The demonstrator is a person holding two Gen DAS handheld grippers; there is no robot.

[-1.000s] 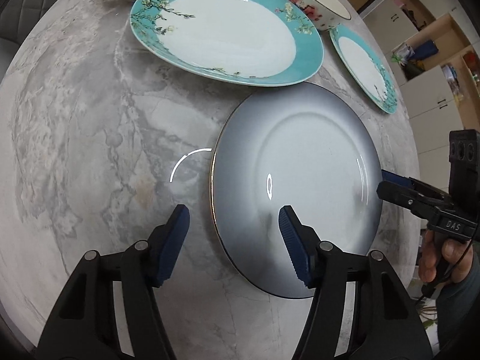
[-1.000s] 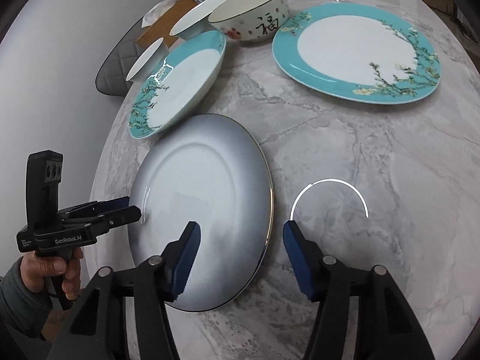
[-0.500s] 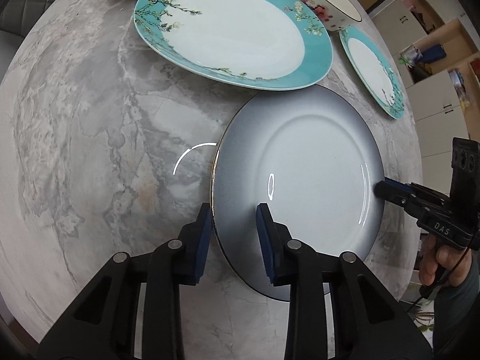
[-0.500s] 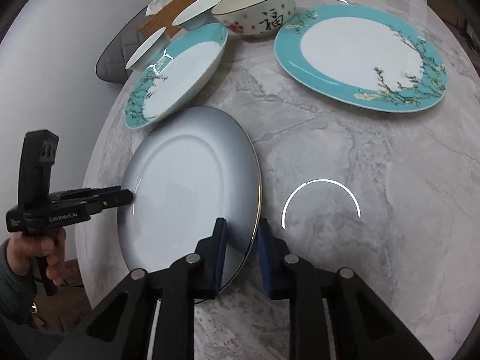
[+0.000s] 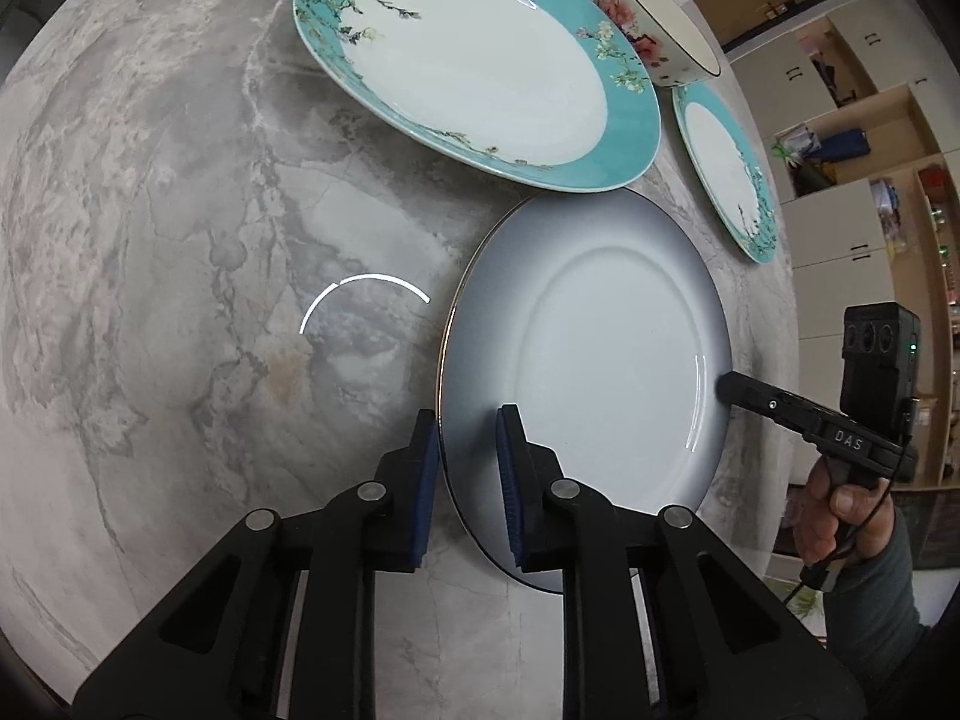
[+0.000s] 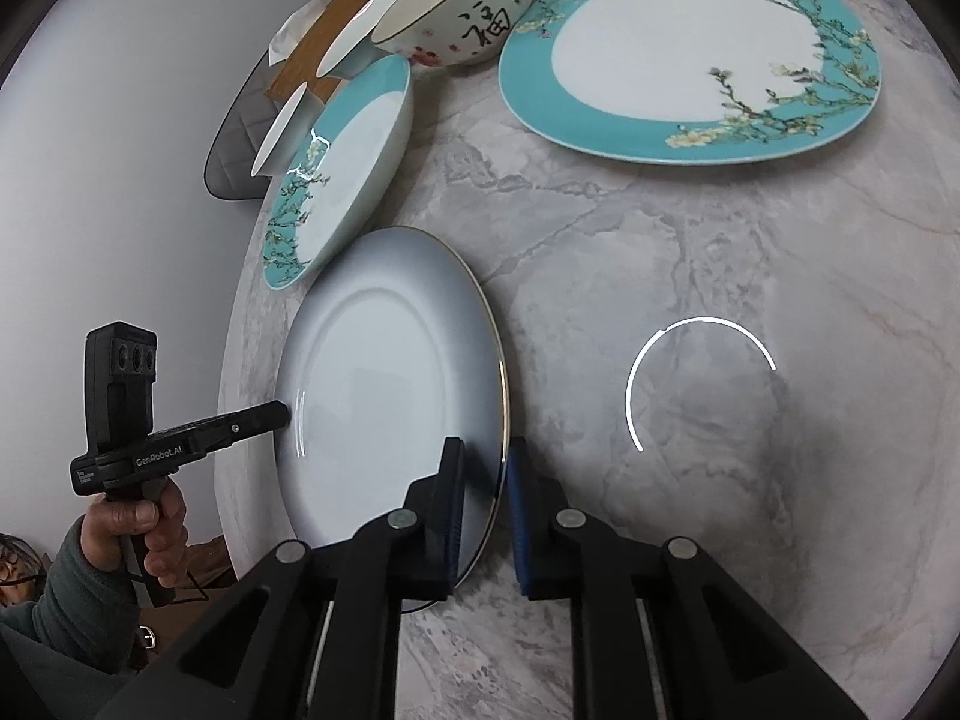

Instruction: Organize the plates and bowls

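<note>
Marble table (image 5: 180, 210): my left gripper (image 5: 465, 468) and right gripper (image 6: 485, 498) are closing over opposite rims of the grey plate (image 5: 600, 372), which lies flat between them.

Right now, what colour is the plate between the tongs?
Grey plate, fading to near-white in the middle, with a thin gold rim; clearest in the left wrist view.

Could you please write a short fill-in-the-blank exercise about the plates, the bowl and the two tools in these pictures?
1. Both tools grip the round ____ plate with the thin gold edge.
2. The table top looks like grey ____.
3. The cream bowl stands between two ____-rimmed plates.

Missing words: grey; marble; turquoise
</note>
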